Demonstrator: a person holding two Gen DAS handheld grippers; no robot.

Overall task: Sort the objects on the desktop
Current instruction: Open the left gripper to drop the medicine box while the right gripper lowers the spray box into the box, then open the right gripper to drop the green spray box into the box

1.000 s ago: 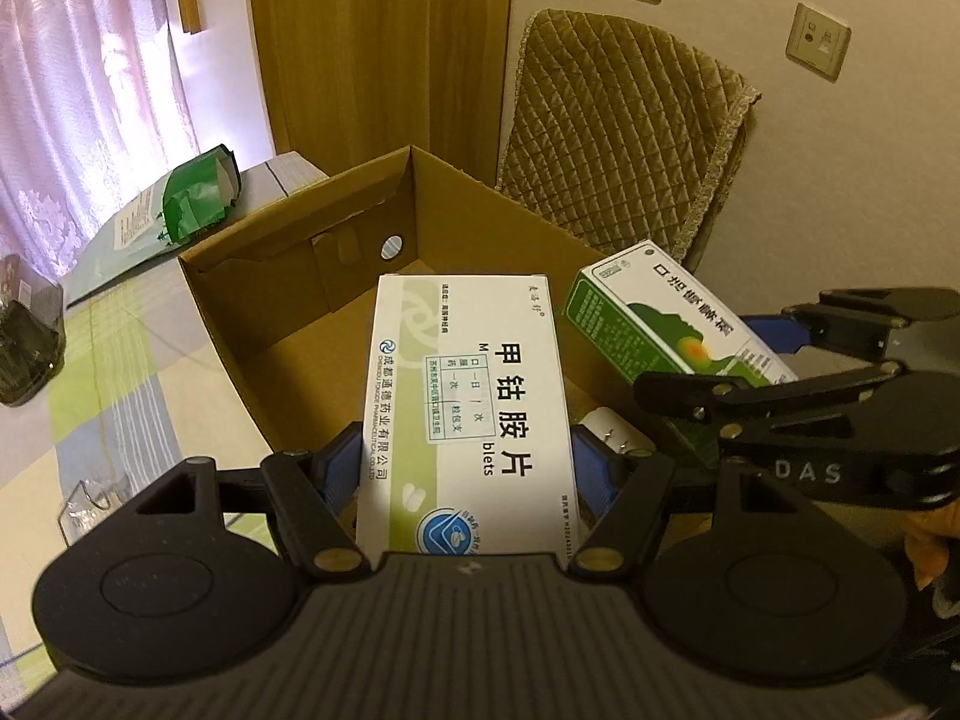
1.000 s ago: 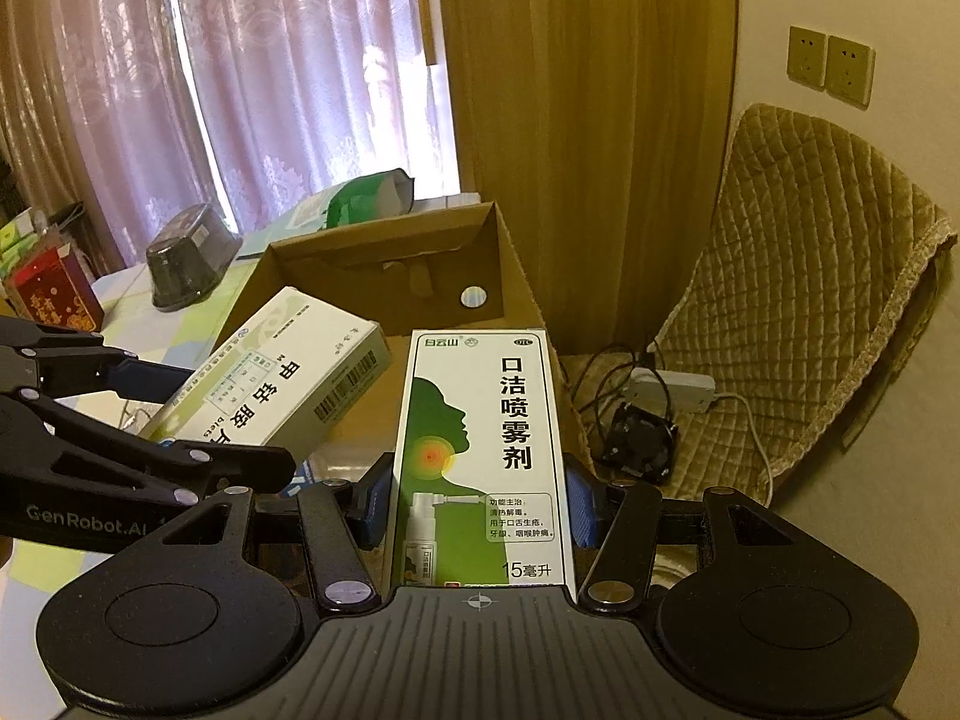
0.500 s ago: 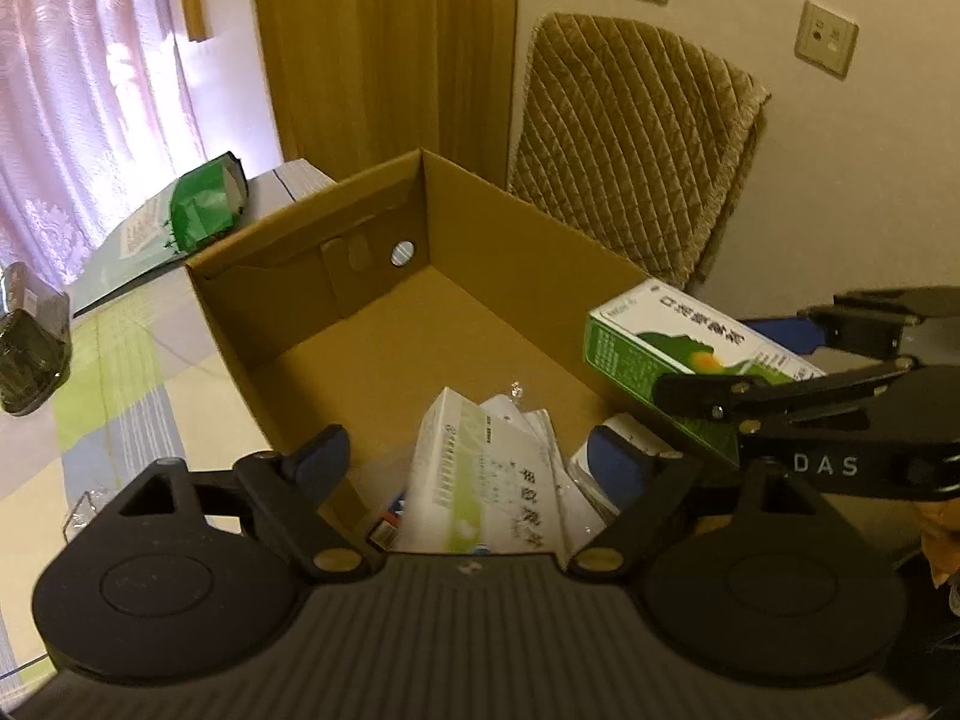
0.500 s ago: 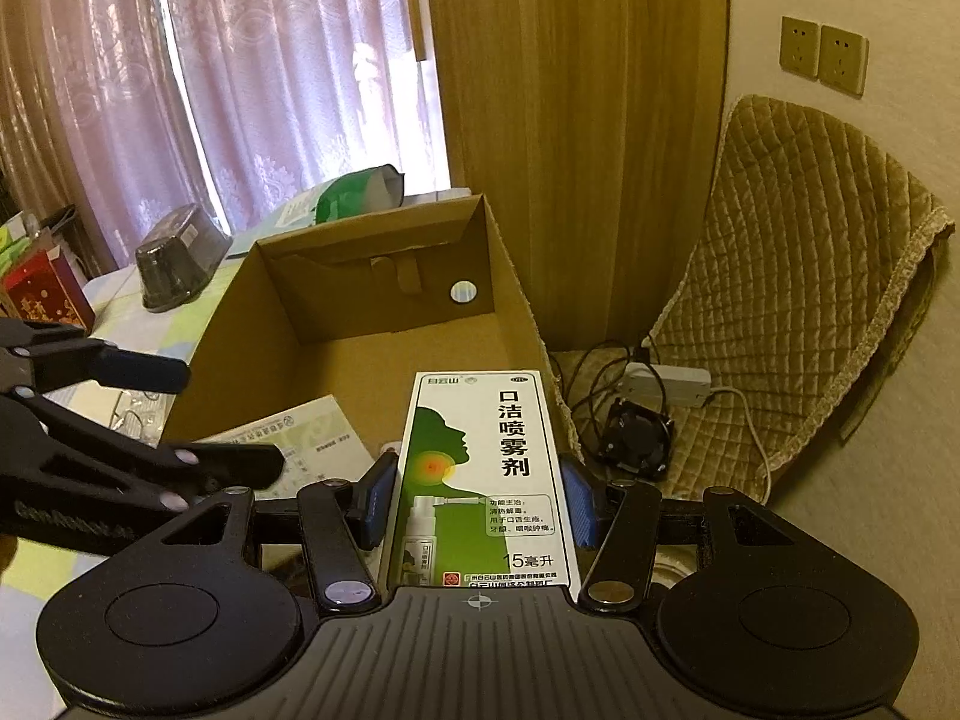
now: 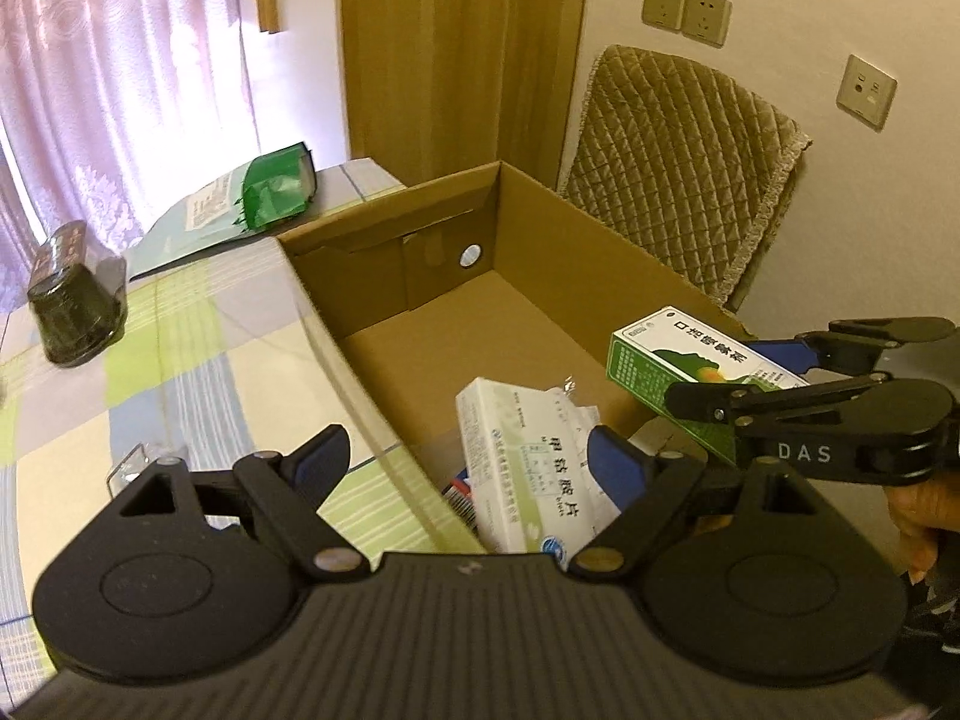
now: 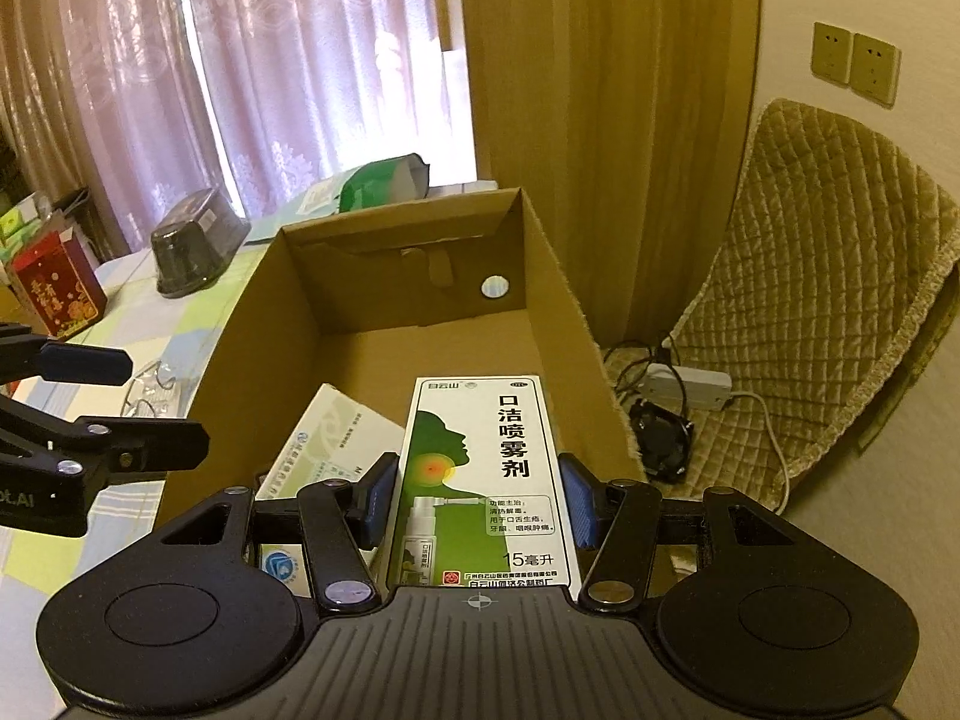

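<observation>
An open cardboard carton (image 5: 540, 228) (image 6: 408, 264) stands at the table's edge. A white medicine box (image 5: 522, 480) (image 6: 336, 444) lies inside it at the near end, on some papers. My left gripper (image 5: 468, 462) (image 6: 159, 408) is open above the carton's near left wall and holds nothing. My right gripper (image 6: 480, 492) (image 5: 729, 375) is shut on a green and white mouth-spray box (image 6: 480, 468) (image 5: 678, 360). It holds that box flat, over the carton's near right side.
On the chequered tablecloth (image 5: 180, 360) are a dark plastic tub (image 5: 75, 300) (image 6: 192, 240), a green bag (image 5: 276, 192) (image 6: 384, 180), a clear plastic item (image 5: 138, 462) and a red carton (image 6: 57, 288). A quilted chair (image 6: 840, 276) and a power strip (image 6: 684, 384) are to the right.
My left gripper opened and the white medicine box dropped into the carton. The left gripper then shifted left. My right gripper kept the green box and moved it further over the carton.
</observation>
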